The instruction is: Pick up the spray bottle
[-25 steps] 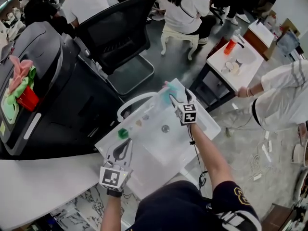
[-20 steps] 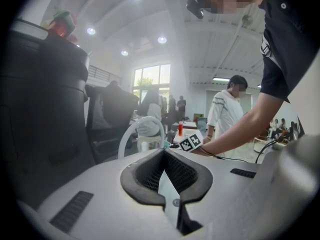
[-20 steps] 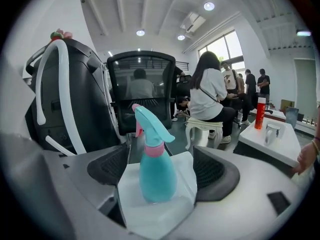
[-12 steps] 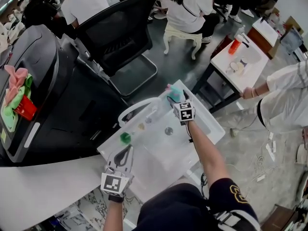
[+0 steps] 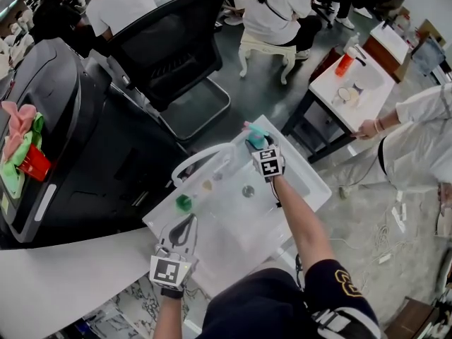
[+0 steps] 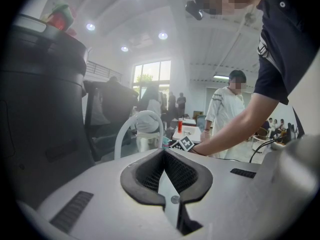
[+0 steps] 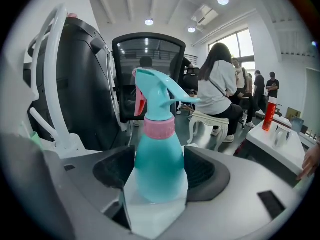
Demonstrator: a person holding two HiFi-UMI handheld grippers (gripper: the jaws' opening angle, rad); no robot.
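The teal spray bottle [image 7: 160, 169], with a pink collar and teal trigger head, stands upright on the white table [image 5: 300, 189] at its far edge. My right gripper [image 7: 160, 156] has a jaw on each side of the bottle's body; the jaws are closing and both pads touch its sides. From the head view the bottle [image 5: 256, 137] shows just beyond the right gripper [image 5: 258, 147]. My left gripper [image 5: 188, 219] rests at the table's near left, its jaws meeting at the tips with nothing between them; the left gripper [image 6: 163, 152] points toward the right arm.
A small green object [image 5: 183, 202] and a round metal fitting [image 5: 248, 191] sit on the table. A white curved tube [image 5: 194, 162] arches at its far left. A black chair [image 5: 169, 48] and a large black machine [image 5: 63, 119] stand beyond. People sit and stand around a side table [image 5: 353, 87].
The right gripper has sunk down around the spray bottle, and its jaws now sit on both sides of the body. The left gripper has stayed in place.
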